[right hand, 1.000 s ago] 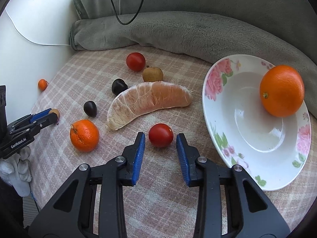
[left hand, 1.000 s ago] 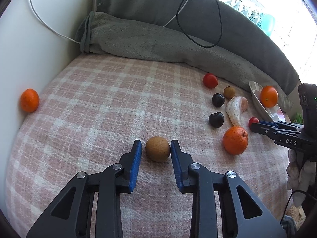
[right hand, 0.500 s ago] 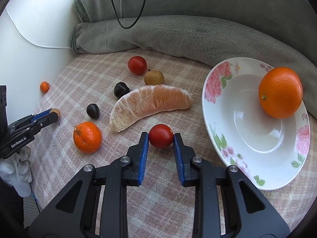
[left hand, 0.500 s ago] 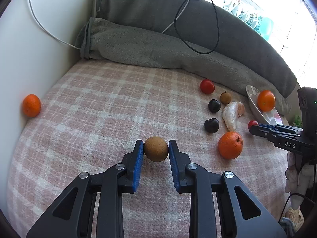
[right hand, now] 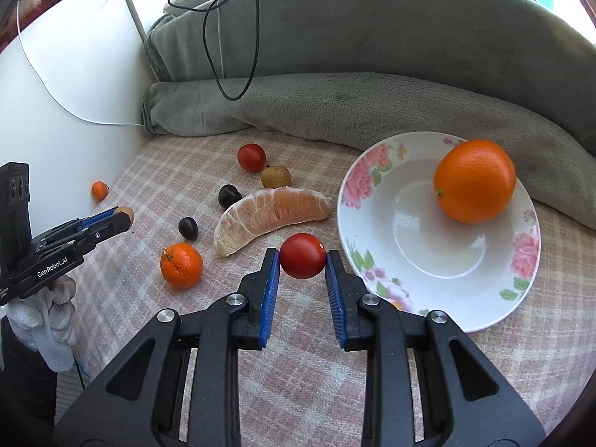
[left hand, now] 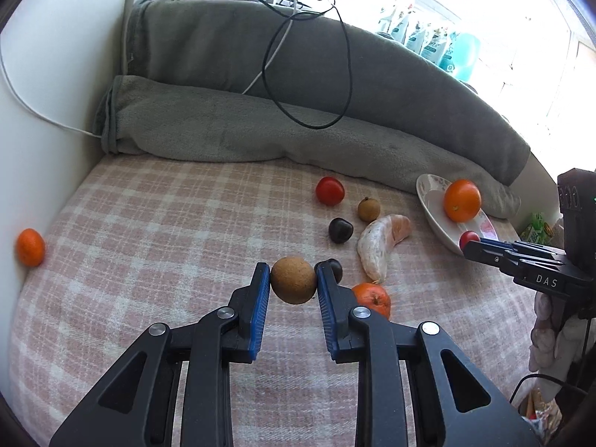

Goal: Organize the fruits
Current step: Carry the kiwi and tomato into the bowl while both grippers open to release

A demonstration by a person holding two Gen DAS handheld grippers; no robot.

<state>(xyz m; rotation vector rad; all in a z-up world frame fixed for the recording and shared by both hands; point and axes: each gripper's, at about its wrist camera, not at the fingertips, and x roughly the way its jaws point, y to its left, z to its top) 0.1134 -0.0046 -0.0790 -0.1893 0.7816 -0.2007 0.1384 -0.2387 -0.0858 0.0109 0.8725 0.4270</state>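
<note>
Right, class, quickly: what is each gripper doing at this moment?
Left gripper: shut on the brown round fruit.
Right gripper: shut on the red tomato.

Place: a home, a lived-in room by a window.
Surface: pink plaid blanket (left hand: 156, 231) spread out, soft grey fleece throw (left hand: 231, 130) bunched behind.
Clutter: charger cables (left hand: 309, 56) trailing, floral plate (right hand: 439, 260), bottles on the bright sill (left hand: 439, 44).
</note>
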